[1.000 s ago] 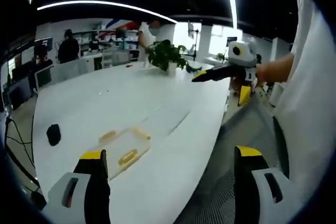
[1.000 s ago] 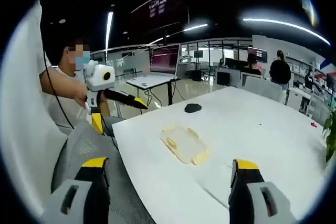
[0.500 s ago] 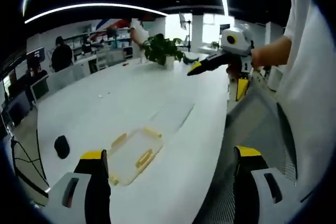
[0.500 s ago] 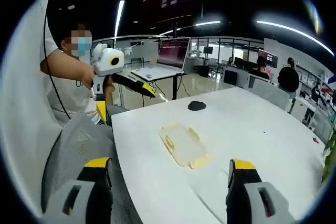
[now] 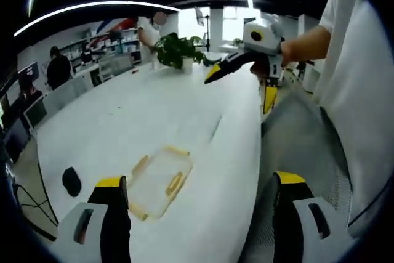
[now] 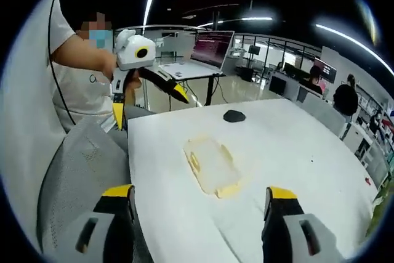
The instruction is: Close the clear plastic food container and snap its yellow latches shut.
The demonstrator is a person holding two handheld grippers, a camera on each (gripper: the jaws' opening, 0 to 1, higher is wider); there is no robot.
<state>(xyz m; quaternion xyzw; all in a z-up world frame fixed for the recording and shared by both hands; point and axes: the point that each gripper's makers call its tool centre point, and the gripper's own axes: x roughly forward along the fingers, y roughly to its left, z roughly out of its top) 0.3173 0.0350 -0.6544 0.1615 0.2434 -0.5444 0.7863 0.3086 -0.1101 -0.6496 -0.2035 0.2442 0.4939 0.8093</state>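
Your left gripper [image 5: 196,198] and right gripper [image 6: 198,204] both have jaws wide apart, holding nothing. The clear container [image 5: 159,178] with yellow latches [image 5: 174,183] lies flat on the white table [image 5: 129,121], near its edge, with a black object [image 5: 71,181] far to its left

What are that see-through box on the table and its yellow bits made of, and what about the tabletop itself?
The container looks like clear, thin plastic: the white table shows through it. Its latches seem opaque yellow plastic, matte as far as the pictures tell. The table has a smooth white top with a faint sheen, likely laminate, though that is a guess.
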